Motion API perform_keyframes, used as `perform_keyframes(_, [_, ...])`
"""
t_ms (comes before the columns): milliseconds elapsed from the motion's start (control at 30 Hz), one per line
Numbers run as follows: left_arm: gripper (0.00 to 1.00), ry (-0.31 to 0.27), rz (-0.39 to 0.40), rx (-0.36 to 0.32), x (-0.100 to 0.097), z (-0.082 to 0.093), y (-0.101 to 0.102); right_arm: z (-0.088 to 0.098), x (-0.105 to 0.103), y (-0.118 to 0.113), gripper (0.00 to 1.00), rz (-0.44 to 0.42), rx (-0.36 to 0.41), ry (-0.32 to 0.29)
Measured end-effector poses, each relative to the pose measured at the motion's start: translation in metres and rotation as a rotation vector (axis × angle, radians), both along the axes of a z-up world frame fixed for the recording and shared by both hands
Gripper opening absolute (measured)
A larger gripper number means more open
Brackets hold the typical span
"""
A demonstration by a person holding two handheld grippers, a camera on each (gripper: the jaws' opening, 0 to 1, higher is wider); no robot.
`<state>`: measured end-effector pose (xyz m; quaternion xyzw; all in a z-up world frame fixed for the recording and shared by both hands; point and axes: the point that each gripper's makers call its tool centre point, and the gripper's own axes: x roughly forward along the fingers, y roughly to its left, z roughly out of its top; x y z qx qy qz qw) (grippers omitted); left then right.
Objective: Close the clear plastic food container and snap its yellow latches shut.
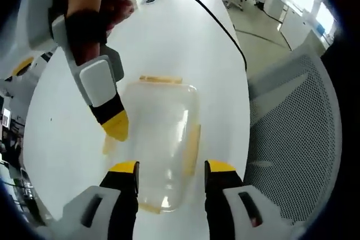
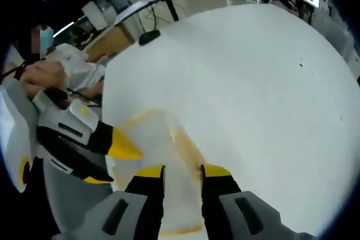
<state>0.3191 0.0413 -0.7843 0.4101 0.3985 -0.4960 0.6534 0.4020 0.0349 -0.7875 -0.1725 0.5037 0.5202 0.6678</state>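
Left gripper view: my left gripper (image 1: pixel 171 168) hangs over the clear plastic container (image 1: pixel 160 144), which lies on the white table (image 1: pixel 185 43) near its edge, beside a mesh chair (image 1: pixel 298 139). The jaws stand apart, one on each side of the container's near end, not clamped on it as far as I can see. The right gripper (image 1: pixel 116 123) comes in from above-left, its yellow tip at the container's left edge; whether it presses there I cannot tell. Yellow latches show along the far side (image 1: pixel 161 79) and the right side (image 1: pixel 192 149).

Right gripper view: my right gripper (image 2: pixel 183 170) has its jaws apart over the container (image 2: pixel 160 139); the left gripper (image 2: pixel 121 147) enters from the left.

Handling, as I judge it: the container looks light, thin-walled and smooth, so it would likely slide or flex under a sideways push. I would hold it steady by pressing down on the lid near a corner, and take each latch at its outer edge.
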Motion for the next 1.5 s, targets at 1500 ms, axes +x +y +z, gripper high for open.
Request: perform_keyframes(1500, [0.47,-0.186,-0.031,0.118,0.007,-0.008,-0.008,0.001,0.002,0.001,0.09,0.005,0.036,0.105])
